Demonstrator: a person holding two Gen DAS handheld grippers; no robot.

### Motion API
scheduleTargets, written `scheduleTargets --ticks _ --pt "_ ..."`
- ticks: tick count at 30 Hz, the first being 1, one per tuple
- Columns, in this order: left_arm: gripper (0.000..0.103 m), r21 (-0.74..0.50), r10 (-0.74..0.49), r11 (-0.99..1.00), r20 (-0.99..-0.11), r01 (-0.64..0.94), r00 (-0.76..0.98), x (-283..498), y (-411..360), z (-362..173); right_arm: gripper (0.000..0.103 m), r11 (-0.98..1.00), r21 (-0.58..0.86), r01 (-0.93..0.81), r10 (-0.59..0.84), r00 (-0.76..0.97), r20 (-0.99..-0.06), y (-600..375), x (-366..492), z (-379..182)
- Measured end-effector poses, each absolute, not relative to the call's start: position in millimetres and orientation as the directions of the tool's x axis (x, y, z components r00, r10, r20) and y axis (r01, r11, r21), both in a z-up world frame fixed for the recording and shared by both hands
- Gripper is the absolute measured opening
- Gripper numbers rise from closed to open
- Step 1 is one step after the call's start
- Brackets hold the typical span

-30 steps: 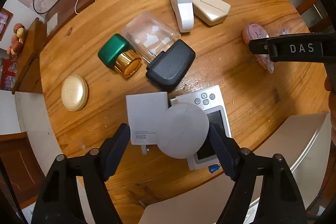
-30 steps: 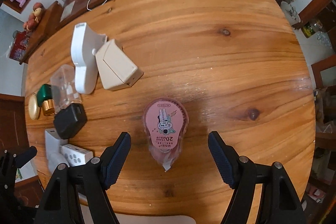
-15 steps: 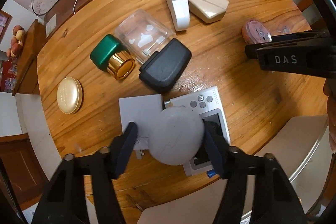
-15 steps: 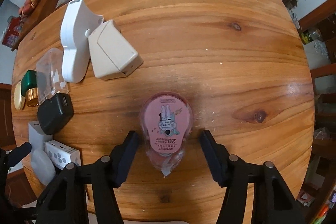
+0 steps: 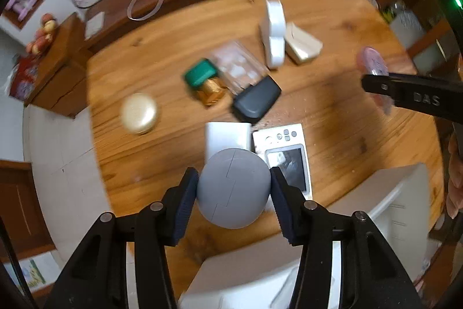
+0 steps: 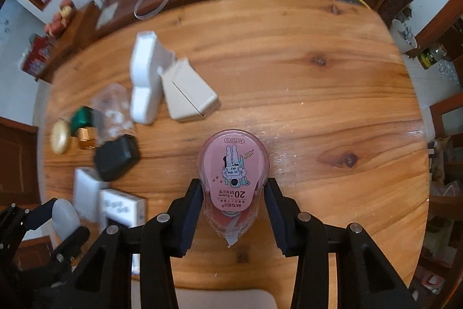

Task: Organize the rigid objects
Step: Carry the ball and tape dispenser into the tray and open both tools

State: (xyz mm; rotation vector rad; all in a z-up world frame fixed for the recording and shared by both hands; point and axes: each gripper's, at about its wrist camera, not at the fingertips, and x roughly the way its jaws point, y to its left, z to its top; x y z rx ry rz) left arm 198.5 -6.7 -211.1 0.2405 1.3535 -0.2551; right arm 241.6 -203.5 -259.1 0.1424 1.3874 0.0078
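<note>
Left wrist view: the left gripper [image 5: 233, 187] has its jaws pinching a grey rounded object [image 5: 233, 188], contact on both flanks at the widest part, which I judge a sensible hold for a smooth domed body that would slip if taken near an end. It appears to sit clear of the round wooden worktop [image 5: 332, 118], above a white charger block [image 5: 227, 136] and a white digital camera [image 5: 285, 152] that lie side by side; motion blur prevents certainty on the clearance. Beyond them a black case [image 5: 257, 102], a clear plastic box [image 5: 238, 68], a green-capped gold bottle [image 5: 204, 81], a gold compact [image 5: 139, 113], a tall white device [image 5: 273, 34] and a beige box [image 5: 302, 47] form a loose cluster on the left half of the surface. Right wrist view: the right gripper [image 6: 233, 215] has its jaws pinching a pink correction tape dispenser [image 6: 233, 175] across its narrow rear portion, label upward, tip pointing back toward the camera; the narrow waist gives the pads flat sides to bear on. Whether it is lifted or resting cannot be told. The right half of the surface lies bare, a likely destination for sorted items.
</note>
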Motion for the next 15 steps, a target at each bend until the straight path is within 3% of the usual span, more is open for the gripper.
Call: scheduleTargets --ticks 7,15 --pt "0.054 0.024 -0.050 0.970 -0.954 0.241 0.297 148 28 -148 0.044 0.979 0.199 0.041 0.175 0.324 -0.930 -220 199 -186" --pt "0.054 -0.018 -0.071 0.987 -0.936 0.157 0.344 99 42 -123 0.044 0.960 0.275 -0.044 0.270 0.396 -0.878 -210 119 -131"
